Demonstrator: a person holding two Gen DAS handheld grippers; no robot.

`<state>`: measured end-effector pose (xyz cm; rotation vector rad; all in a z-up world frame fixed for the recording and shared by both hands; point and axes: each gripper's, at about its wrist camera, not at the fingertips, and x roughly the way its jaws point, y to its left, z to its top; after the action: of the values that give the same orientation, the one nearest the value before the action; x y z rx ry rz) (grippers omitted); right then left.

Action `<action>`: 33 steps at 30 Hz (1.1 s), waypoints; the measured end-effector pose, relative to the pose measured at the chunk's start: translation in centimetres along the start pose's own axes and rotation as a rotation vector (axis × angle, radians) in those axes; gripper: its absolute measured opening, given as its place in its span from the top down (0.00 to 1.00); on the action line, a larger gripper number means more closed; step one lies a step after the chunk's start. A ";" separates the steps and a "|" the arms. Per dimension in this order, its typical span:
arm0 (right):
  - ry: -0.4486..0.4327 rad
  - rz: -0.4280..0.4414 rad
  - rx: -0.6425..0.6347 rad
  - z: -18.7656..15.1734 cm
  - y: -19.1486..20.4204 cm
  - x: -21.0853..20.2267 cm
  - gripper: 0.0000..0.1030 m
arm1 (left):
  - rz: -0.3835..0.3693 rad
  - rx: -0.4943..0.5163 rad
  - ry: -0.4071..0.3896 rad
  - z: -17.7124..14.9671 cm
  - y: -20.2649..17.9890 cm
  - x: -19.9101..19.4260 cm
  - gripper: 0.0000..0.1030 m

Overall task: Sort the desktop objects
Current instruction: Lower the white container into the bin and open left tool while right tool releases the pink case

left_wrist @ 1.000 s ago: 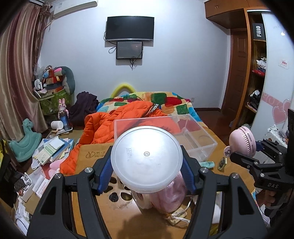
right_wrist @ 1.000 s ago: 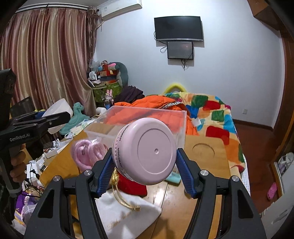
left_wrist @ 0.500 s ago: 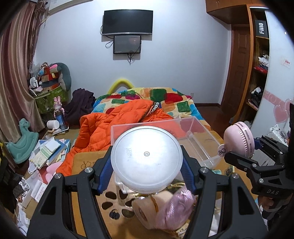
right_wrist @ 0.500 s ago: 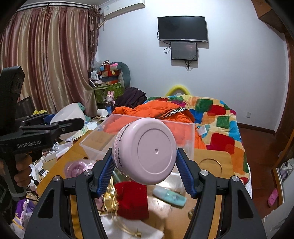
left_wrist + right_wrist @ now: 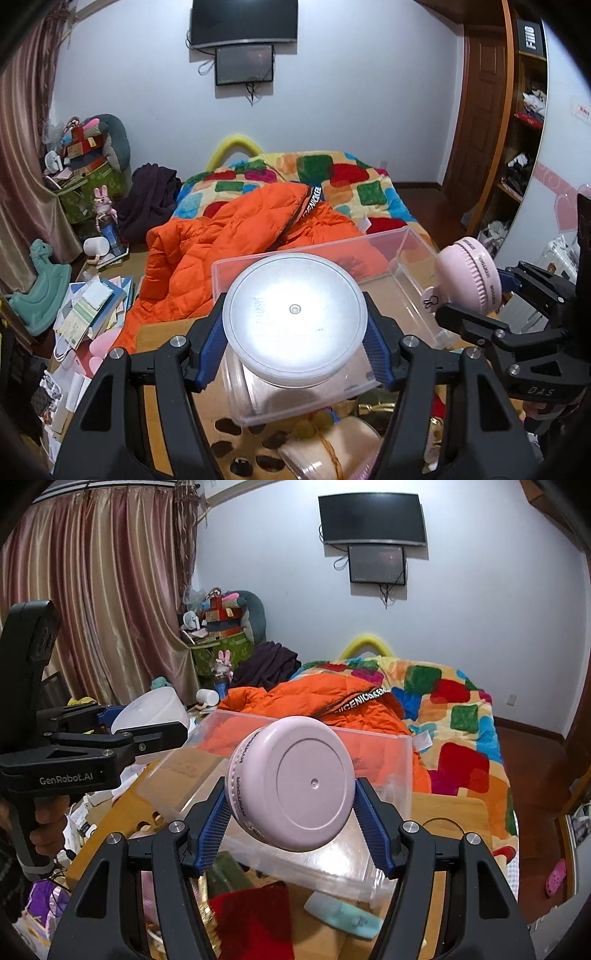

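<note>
My left gripper [image 5: 294,354] is shut on a white round container [image 5: 294,316], held above the near end of a clear plastic bin [image 5: 413,266] on the wooden table [image 5: 162,354]. My right gripper [image 5: 293,823] is shut on a pink round jar [image 5: 295,782], held tilted over the near side of the same bin [image 5: 369,753]. The pink jar [image 5: 467,275] also shows at the right of the left wrist view, and the white container [image 5: 151,709] at the left of the right wrist view.
On the table near the bin lie a red pouch [image 5: 255,919], a mint green item [image 5: 343,915], a cream roll [image 5: 332,446] and a gold cord. Behind the table are an orange jacket [image 5: 229,254] and a patchwork blanket. Papers clutter the left [image 5: 92,310].
Both grippers have moved forward and up towards the clear bin, each still holding its container. The table items have dropped lower in both views.
</note>
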<state>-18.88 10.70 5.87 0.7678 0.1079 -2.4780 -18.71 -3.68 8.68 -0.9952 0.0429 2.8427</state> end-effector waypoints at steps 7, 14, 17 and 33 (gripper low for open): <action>0.083 0.023 0.024 0.0 -1.6 3.9 0.40 | -0.040 0.050 0.082 0.5 -0.8 3.2 0.37; 0.155 0.022 0.005 0.1 -2.7 7.2 0.40 | -0.051 0.116 0.171 0.5 -1.9 6.3 0.37; 0.172 0.010 -0.001 0.1 -2.9 8.1 0.40 | -0.046 0.144 0.195 0.2 -2.2 7.2 0.37; 0.242 -0.068 -0.124 -0.4 -2.3 9.7 0.40 | -0.017 0.206 0.258 -1.0 -2.8 9.3 0.37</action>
<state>-26.56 8.15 0.06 1.0216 0.3769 -2.4046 -24.89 0.09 2.13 -1.2963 0.3427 2.6099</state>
